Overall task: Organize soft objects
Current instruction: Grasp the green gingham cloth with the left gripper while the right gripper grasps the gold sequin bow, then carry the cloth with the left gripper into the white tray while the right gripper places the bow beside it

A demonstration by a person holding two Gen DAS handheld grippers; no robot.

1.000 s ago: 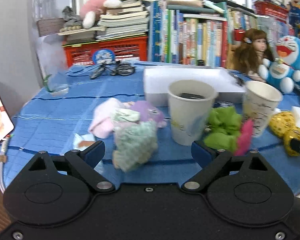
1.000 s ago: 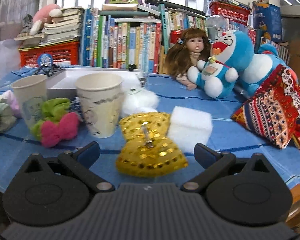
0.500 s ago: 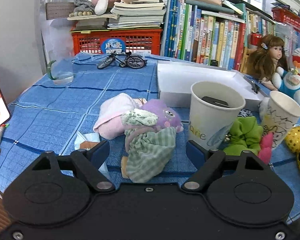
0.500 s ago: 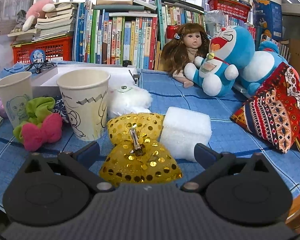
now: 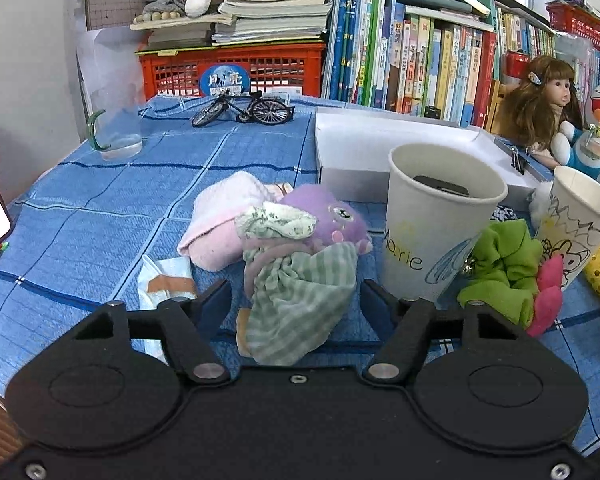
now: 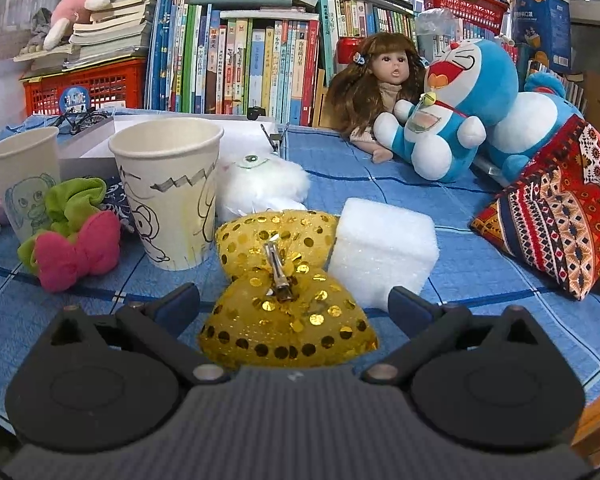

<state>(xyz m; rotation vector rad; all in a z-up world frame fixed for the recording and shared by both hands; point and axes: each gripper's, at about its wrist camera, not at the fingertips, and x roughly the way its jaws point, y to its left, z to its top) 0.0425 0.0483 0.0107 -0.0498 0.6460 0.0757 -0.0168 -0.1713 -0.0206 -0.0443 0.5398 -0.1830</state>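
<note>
**Both grippers spread wide over soft items on the blue tablecloth**

The left gripper point(image 5: 294, 300) is held with its jaws wide apart, and nothing is gripped. The green checked cloth point(image 5: 300, 304) is framed between the fingers; whether it is touched cannot be told. Its long axis runs away from the gripper toward the purple plush point(image 5: 324, 216) and the pink cloth point(image 5: 220, 220). A paper cup point(image 5: 432, 232) is seen just to the right.

The right gripper point(image 6: 292, 308) is likewise spread wide, with nothing clamped. The gold sequin bow point(image 6: 284, 280) lies between the fingers near the tablecloth's point(image 6: 480, 280) front edge, its lobes stacked front to back, beside a white foam block point(image 6: 384, 244).
</note>
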